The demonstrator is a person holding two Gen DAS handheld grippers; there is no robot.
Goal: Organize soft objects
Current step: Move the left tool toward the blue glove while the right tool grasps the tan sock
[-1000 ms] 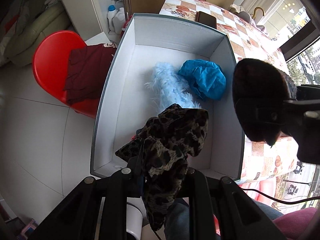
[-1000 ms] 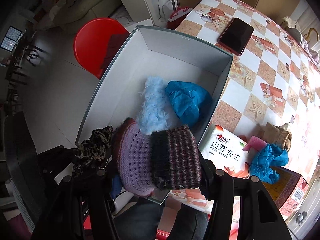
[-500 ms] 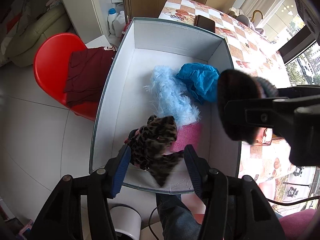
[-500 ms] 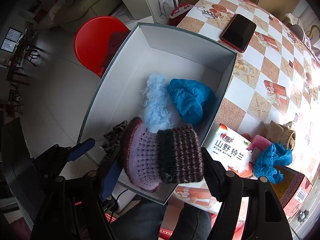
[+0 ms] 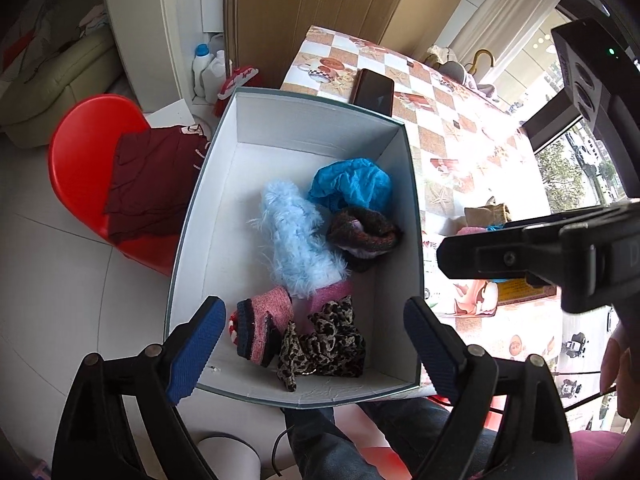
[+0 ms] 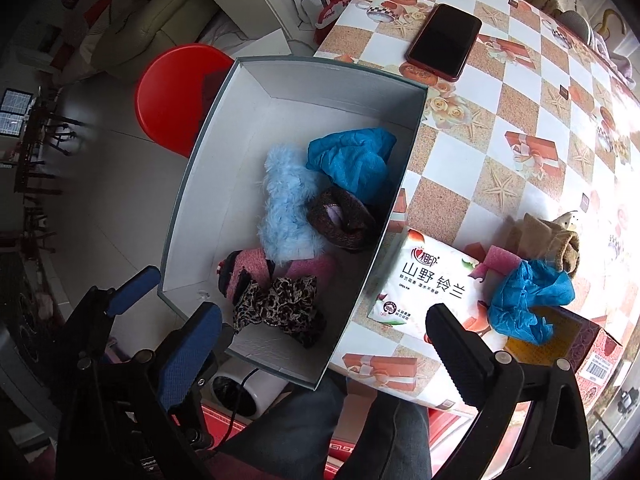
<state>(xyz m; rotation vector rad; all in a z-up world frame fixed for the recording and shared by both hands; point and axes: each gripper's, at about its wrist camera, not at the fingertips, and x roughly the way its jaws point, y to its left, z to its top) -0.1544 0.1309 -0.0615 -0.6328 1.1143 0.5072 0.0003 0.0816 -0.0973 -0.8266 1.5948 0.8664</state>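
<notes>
Leopard-print cloth (image 5: 322, 342) now lying in box (image 5: 316, 120) at 6 o'clock, knit hat (image 5: 362, 232) at 3; both the left gripper (image 5: 314, 344) and right gripper (image 6: 324, 344) are opening, empty.

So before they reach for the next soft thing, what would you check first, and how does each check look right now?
1. Left gripper empty, jaws opening: ok.
2. Right gripper empty, jaws opening: ok.
3. Leopard-print cloth lying inside the box: ok.
4. Dark knitted hat inside the box: ok.
5. Soft things left on the table: not ok, blue cloth and tan item remain.
6. Room left in the box: ok.
</notes>
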